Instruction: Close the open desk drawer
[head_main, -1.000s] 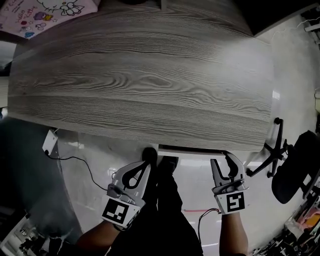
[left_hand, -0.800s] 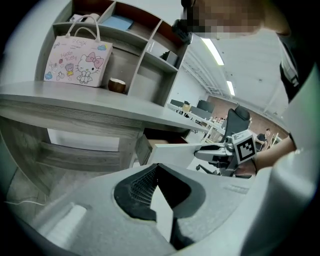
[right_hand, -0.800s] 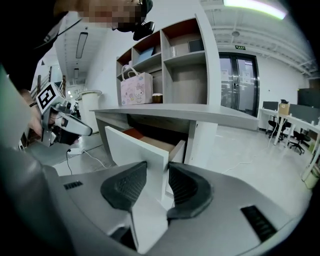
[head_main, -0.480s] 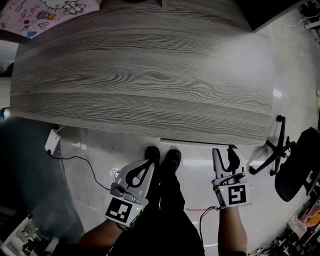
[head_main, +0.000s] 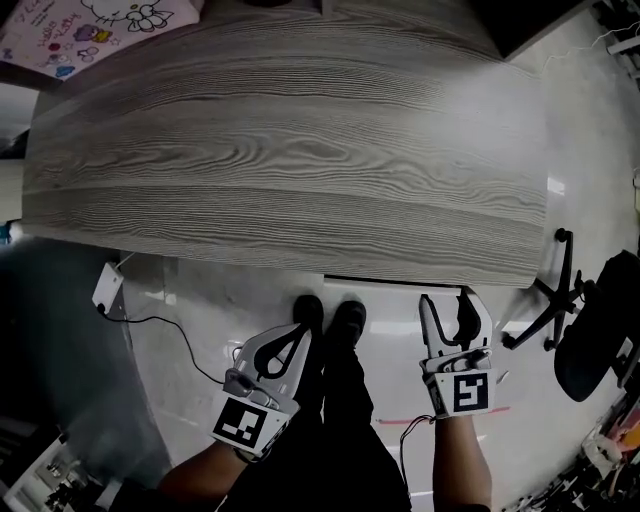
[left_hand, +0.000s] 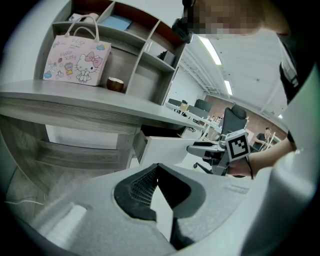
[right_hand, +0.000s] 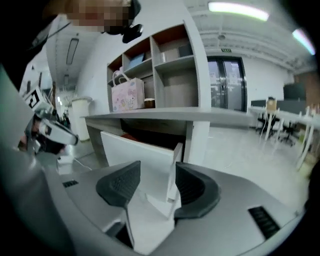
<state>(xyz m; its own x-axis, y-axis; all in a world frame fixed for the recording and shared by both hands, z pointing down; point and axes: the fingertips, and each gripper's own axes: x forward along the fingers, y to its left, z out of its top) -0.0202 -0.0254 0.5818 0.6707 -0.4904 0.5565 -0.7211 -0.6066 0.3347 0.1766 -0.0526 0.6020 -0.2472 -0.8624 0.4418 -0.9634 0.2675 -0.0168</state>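
Nearest the person, the left gripper (head_main: 296, 332) is held low over the floor (head_main: 200, 300), beside the person's dark shoes (head_main: 327, 314). In the left gripper view its jaws are closed tip to tip, with nothing between them (left_hand: 157, 168).

The right gripper (head_main: 447, 300) is at the other side of the shoes, just in front of the tabletop's (head_main: 290, 150) near edge. Its jaws have just been opening and stand wide apart (right_hand: 157, 172). The right-hand edge of the drawer's front shows in the gap between them. The pads are not clamped on it. Whether that edge brushes the right pad (right_hand: 192, 187) is not certain from this angle.

The drawer (right_hand: 135, 150) is white-fronted and sits under the tabletop. It is still partly out, with a dark gap showing behind the front in the left gripper view (left_hand: 165, 150). From above, only a thin white strip of it projects past the tabletop's edge (head_main: 385, 283).

On the floor to the left lie a white plug block (head_main: 105, 288) and a dark cable (head_main: 160, 325). An office chair (head_main: 590, 330) stands well apart to the right.

Farthest off, a pink cartoon bag (left_hand: 76, 60) stands upright on the back of the tabletop against a shelf unit (left_hand: 145, 55).
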